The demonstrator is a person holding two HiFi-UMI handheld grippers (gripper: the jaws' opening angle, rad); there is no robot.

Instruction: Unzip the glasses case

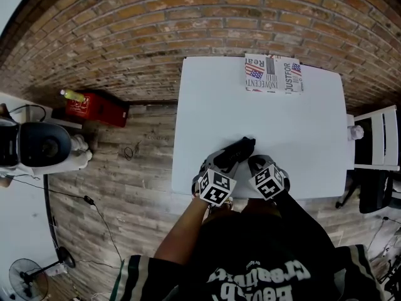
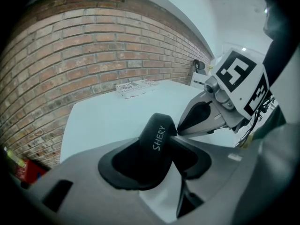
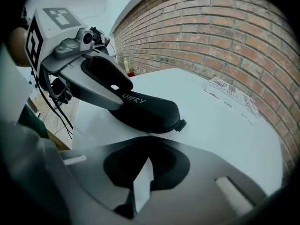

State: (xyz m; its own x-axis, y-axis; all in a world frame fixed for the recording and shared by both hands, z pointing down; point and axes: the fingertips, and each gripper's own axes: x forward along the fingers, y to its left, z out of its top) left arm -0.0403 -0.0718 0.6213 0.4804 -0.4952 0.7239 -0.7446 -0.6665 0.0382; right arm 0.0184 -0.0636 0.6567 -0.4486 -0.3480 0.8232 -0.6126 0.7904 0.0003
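A black glasses case (image 1: pixel 238 149) printed "SHERY" lies near the front edge of the white table (image 1: pixel 207 99). My left gripper (image 1: pixel 227 162) is shut on its near end. In the left gripper view both pads press the sides of the case (image 2: pixel 157 134), which stands between them at my left gripper (image 2: pixel 159 145). My right gripper (image 1: pixel 252 162) is shut, its tips at the case's side. In the right gripper view its closed tips (image 3: pixel 147 137) pinch a tiny zipper pull at the lower edge of the case (image 3: pixel 150 110). A small tab (image 3: pixel 181 124) sticks out of the case's end.
A printed paper (image 1: pixel 274 74) lies at the table's far edge by the brick wall. On the floor to the left stand a red crate (image 1: pixel 97 107) and a round black-and-white device (image 1: pixel 44 146). A white chair (image 1: pixel 376 140) stands to the right.
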